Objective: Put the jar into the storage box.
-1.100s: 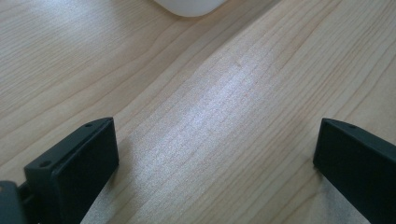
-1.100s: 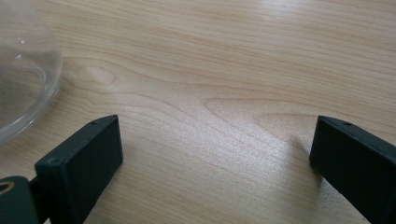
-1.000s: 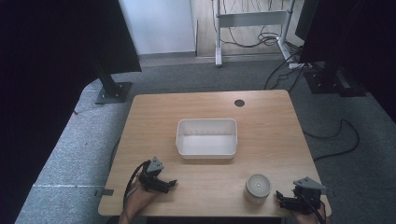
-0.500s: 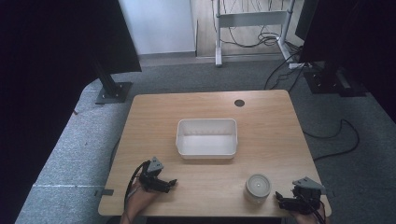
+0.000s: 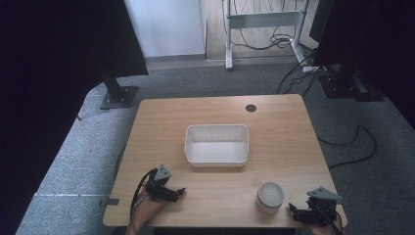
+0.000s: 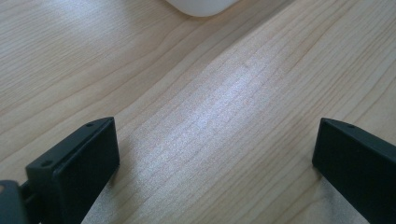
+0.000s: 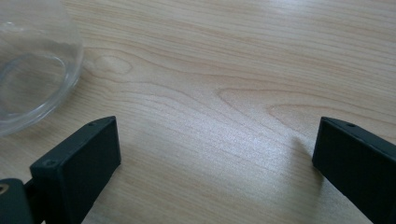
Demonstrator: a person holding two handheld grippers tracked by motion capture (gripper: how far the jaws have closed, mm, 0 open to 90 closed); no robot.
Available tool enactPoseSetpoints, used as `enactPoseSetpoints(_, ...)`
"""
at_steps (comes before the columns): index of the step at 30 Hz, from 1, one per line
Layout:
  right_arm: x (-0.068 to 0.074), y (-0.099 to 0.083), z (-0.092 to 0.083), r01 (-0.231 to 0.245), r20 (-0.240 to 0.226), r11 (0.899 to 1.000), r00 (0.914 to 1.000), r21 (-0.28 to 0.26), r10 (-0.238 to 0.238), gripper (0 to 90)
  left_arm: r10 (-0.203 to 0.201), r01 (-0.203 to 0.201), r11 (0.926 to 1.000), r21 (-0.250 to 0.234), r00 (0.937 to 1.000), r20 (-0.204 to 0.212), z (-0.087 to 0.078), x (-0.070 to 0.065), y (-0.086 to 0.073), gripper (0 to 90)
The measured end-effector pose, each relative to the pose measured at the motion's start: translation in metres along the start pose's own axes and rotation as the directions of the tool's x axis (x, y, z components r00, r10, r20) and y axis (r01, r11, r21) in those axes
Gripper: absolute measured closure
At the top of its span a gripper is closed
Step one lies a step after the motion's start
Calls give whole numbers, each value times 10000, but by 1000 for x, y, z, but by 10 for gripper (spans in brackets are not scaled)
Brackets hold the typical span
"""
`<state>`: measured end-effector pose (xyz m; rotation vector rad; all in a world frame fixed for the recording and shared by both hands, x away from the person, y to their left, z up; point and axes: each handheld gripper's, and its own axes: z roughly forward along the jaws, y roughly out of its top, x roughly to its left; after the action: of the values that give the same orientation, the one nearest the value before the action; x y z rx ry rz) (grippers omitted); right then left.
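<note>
A white rectangular bin (image 5: 217, 144) sits in the middle of the wooden table (image 5: 274, 122); its rounded corner (image 6: 201, 5) shows at the top of the left gripper view. A clear glass jar with a pale lid (image 5: 270, 196) stands near the front right; its glass side (image 7: 32, 65) appears at the left of the right gripper view. My left gripper (image 5: 179, 193) rests low at the front left, open, with bare wood between its jaws. My right gripper (image 5: 292, 209) lies at the front right edge, just right of the jar, open and holding nothing.
A round cable hole (image 5: 251, 107) lies near the table's far edge. Black stands (image 5: 117, 93) and cables (image 5: 352, 142) are on the grey floor around the table. Bare wood runs between the bin and both grippers.
</note>
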<state>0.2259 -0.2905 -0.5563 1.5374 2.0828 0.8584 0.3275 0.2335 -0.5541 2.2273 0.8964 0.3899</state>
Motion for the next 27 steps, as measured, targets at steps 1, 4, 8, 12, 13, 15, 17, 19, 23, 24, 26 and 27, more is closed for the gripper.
enactPoseSetpoints(1, 0, 0, -1, 24, -1, 10000, 10000, -30, -24, 5, -10, 10, 10000, 0, 10000, -8, 0, 0, 0, 3)
enactPoseSetpoints(4, 1, 1, -4, 75, -24, 9999, 10000, -154, -75, 5, -35, 35, 10000, -5, 10000, -30, 0, 0, 0, 3)
enactPoseSetpoints(8, 3, 2, -9, 125, -71, 9997, 9999, -213, -126, 4, -41, 41, 10000, -7, 10000, -36, 0, 0, 0, 3)
enactPoseSetpoints(12, 6, 4, -12, 254, -135, 9991, 9996, -330, -259, 1, -42, 42, 10000, -10, 10000, -37, 0, 0, 0, 3)
enactPoseSetpoints(13, 7, 4, -13, 271, -138, 9990, 9995, -353, -276, 1, -39, 39, 10000, -9, 10000, -36, 0, 0, 0, 3)
enactPoseSetpoints(15, 9, 5, -15, 321, -183, 9987, 9993, -395, -328, 0, -38, 38, 10000, -7, 10000, -35, 0, 0, 0, 3)
enactPoseSetpoints(17, 10, 6, -17, 354, -249, 9982, 9990, -476, -367, 0, -40, 39, 10000, -8, 10000, -37, 0, 0, 0, 3)
enactPoseSetpoints(19, 12, 7, -19, 376, -306, 9978, 9988, -539, -393, 0, -40, 40, 10000, -9, 10000, -37, 0, 0, 0, 3)
enactPoseSetpoints(23, 15, 9, -23, 472, -386, 9969, 9980, -628, -497, 0, -42, 42, 10000, -10, 10000, -39, 0, 0, 0, 3)
enactPoseSetpoints(24, 17, 10, -24, 496, -418, 9967, 9978, -642, -524, 0, -51, 51, 10000, -10, 10000, -48, 0, -1, 0, 3)
enactPoseSetpoints(26, 19, 10, -26, 579, -398, 9961, 9974, -659, -606, 0, -57, 57, 10000, -12, 10000, -53, 0, -1, 0, 3)
enactPoseSetpoints(27, 20, 11, -27, 635, -403, 9957, 9970, -677, -664, 0, -55, 55, 10000, -10, 10000, -54, 0, -1, 0, 3)
